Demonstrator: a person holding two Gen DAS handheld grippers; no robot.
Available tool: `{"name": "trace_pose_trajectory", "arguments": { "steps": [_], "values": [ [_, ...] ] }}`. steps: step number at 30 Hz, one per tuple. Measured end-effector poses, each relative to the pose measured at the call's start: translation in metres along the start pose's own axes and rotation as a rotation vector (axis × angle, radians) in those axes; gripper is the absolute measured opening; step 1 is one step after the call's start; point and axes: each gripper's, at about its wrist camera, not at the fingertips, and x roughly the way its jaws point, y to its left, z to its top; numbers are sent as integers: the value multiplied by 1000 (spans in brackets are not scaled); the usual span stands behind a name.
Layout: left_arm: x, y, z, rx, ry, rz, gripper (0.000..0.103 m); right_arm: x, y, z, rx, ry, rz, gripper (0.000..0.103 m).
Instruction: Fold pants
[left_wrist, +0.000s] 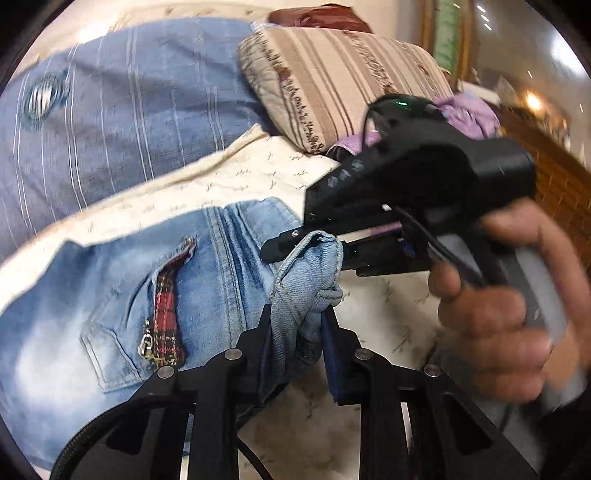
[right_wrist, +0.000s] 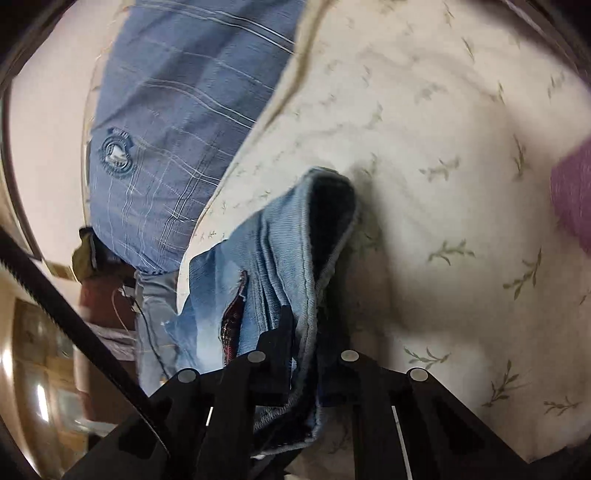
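Light blue jeans (left_wrist: 110, 288) with a red plaid pocket trim lie on a cream leaf-print bedsheet (left_wrist: 229, 177). My left gripper (left_wrist: 295, 317) is shut on a bunched hem of the jeans, lifted off the sheet. My right gripper (left_wrist: 306, 240), seen in the left wrist view with the hand on its handle, is shut on the same bunched denim just beyond. In the right wrist view my right gripper (right_wrist: 306, 332) pinches a folded edge of the jeans (right_wrist: 280, 236), which hang above the sheet (right_wrist: 443, 147).
A blue striped shirt (left_wrist: 110, 122) lies on the bed behind the jeans; it also shows in the right wrist view (right_wrist: 166, 129). A striped beige pillow (left_wrist: 332, 81) and purple cloth (left_wrist: 465, 110) sit at the back right. The bed's edge is at left in the right wrist view.
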Motion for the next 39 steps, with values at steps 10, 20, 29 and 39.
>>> {"name": "trace_pose_trajectory", "arguments": {
  "steps": [10,20,29,39],
  "values": [
    [-50,63,14,-325,-93,-144,21,-21,96,-15,-264,-142,-170,9],
    [-152,216,-69,-831,-224,-99,21,94,272,-67,-648,-4,-146,9],
    [-157,287,-127,-1044,-121,186,39,186,267,-86,-554,135,-82,45],
    [-129,301,-133,-1077,-73,162,41,98,163,-77,-426,-2,-129,83]
  ]
}}
